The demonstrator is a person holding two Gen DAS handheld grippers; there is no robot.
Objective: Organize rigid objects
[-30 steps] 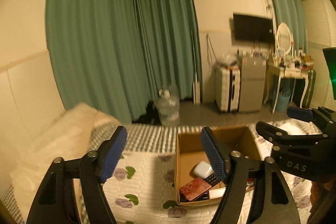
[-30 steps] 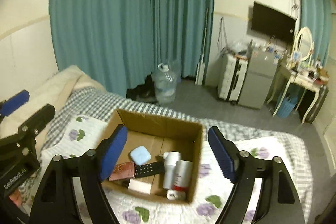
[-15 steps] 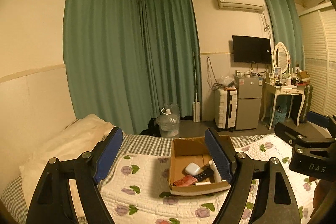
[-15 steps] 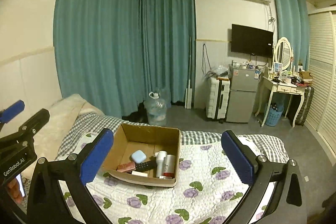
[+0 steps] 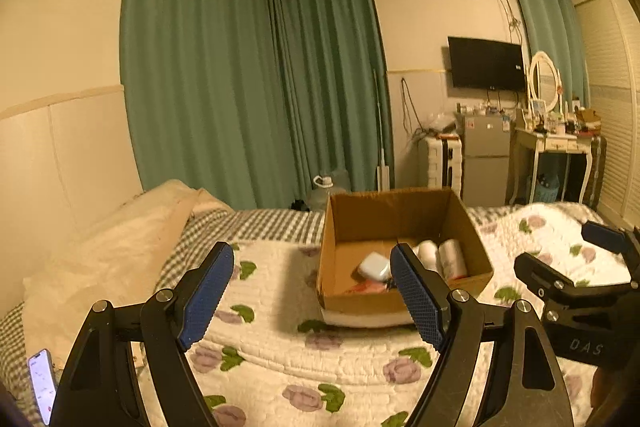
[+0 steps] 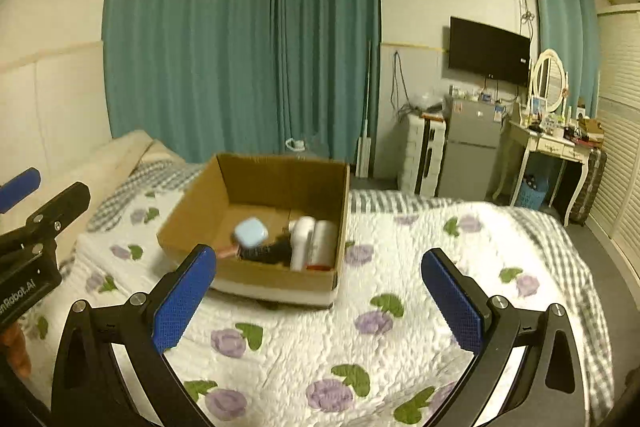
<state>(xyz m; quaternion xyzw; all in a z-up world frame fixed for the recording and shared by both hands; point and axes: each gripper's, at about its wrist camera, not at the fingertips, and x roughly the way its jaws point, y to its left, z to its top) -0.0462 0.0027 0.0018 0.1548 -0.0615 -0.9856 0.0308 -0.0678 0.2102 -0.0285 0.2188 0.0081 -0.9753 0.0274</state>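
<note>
Right wrist view: a bed with a flowered quilt carries an open cardboard box holding a pale blue case and two white bottles. Both the right claw and left claw hang released, empty, short of the box.

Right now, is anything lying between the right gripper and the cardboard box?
No. In the right wrist view, only bare flowered quilt lies between the open right gripper and the cardboard box; nothing sits on that stretch.
</note>
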